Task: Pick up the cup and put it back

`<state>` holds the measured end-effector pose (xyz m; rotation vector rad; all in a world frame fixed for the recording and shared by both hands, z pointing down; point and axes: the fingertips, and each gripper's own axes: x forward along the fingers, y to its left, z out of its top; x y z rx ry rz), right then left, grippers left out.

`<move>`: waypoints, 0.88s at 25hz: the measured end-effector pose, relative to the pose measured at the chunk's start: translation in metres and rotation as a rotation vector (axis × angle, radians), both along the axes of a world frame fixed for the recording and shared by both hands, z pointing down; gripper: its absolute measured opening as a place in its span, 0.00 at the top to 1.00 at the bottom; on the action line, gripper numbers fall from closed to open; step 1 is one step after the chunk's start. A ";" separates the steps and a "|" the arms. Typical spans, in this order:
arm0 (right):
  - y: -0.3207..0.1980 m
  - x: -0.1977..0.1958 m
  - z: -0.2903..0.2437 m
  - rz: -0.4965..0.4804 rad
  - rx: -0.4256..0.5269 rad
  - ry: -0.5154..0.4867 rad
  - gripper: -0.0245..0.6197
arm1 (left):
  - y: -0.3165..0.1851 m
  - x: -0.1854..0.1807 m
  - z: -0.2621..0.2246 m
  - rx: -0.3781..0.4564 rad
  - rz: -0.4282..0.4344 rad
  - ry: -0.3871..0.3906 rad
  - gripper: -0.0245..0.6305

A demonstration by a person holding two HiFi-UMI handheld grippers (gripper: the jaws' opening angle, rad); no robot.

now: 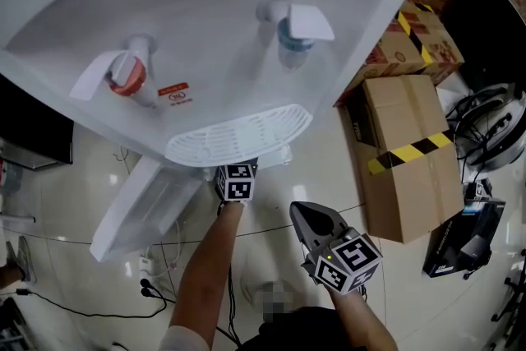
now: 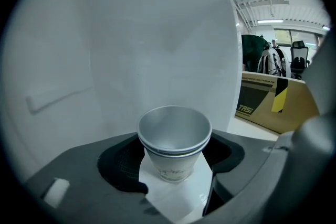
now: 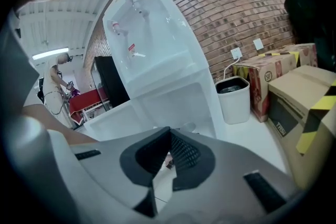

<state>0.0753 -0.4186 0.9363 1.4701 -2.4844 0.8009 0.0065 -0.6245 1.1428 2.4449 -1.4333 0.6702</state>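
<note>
Low in the left gripper view, the left gripper (image 2: 174, 168) has its jaws set wide but pressing the sides of the cup (image 2: 175, 136), seemingly two nested, upright, with nothing under the base. Squeezing harder could crumple the thin wall; easing off could drop the outer one. Lower right in the head view, the right gripper (image 1: 316, 218) is nearly closed and empty. Farther up, the drip tray (image 1: 238, 140) overhangs, so lifting could clip the rim

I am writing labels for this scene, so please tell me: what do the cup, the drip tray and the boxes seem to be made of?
The cup: likely paper, matt white with faint print and a thin rolled rim; two seem nested.
The drip tray: probably moulded plastic, white, with a slotted grille.
The boxes: brown cardboard, matt, folded flaps, yellow-black tape.
</note>
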 end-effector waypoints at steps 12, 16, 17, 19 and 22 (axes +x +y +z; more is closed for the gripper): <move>0.005 0.012 -0.005 0.021 0.012 -0.011 0.95 | 0.008 0.003 0.010 -0.030 -0.004 0.051 0.25; 0.013 0.013 -0.014 0.028 0.010 -0.024 0.95 | 0.032 -0.006 0.000 -0.048 -0.040 0.092 0.18; 0.018 0.014 -0.017 0.032 0.002 -0.029 0.95 | 0.043 -0.012 -0.002 -0.058 -0.053 0.100 0.18; 0.031 0.018 -0.027 0.038 -0.023 -0.030 0.95 | 0.071 -0.025 -0.010 -0.086 -0.075 0.117 0.18; 0.054 0.027 -0.053 0.052 -0.076 -0.039 0.95 | 0.123 -0.039 -0.054 -0.122 -0.091 0.169 0.29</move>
